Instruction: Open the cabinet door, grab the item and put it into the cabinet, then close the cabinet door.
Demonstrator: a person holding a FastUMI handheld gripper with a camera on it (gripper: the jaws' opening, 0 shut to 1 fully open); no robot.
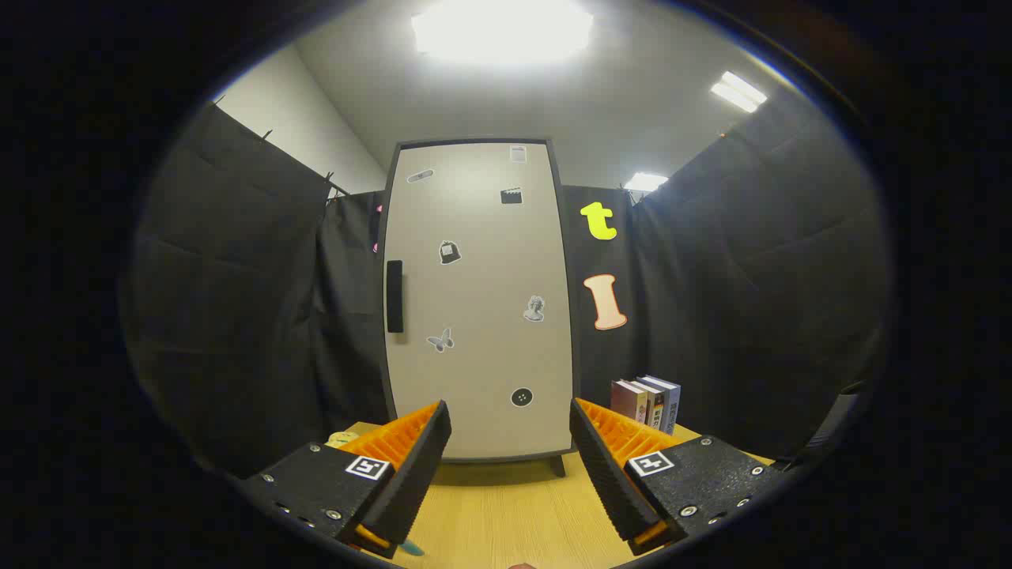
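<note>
While the gripper (510, 442) hangs low over the wooden bench (506, 514), its two fingers stand wide apart and nothing is between them. Straight ahead of the fingers stands the cabinet (478, 300), a tall pale box on short legs, and its door (482, 316) is shut, so I judge that the first step of the task is not yet done. The door carries several small stickers, and a round dark one sits low on it, just above the gap between the fingertips.

The relation that matters for the coming move is the place of the handle (394, 296). It is a dark bar with its long axis upright, set near the left edge of the door at about middle height. From the gripper it lies up and to the left, above the left finger, and well apart from both. Since the handle is at the left edge, the hinges are probably on the right, so the door should swing toward the right side; this is my judgement only.

To the right of the cabinet, some books (647, 401) stand upright on the bench, beyond the right finger. One of them may be the item to put inside, but I cannot tell this for sure.
</note>
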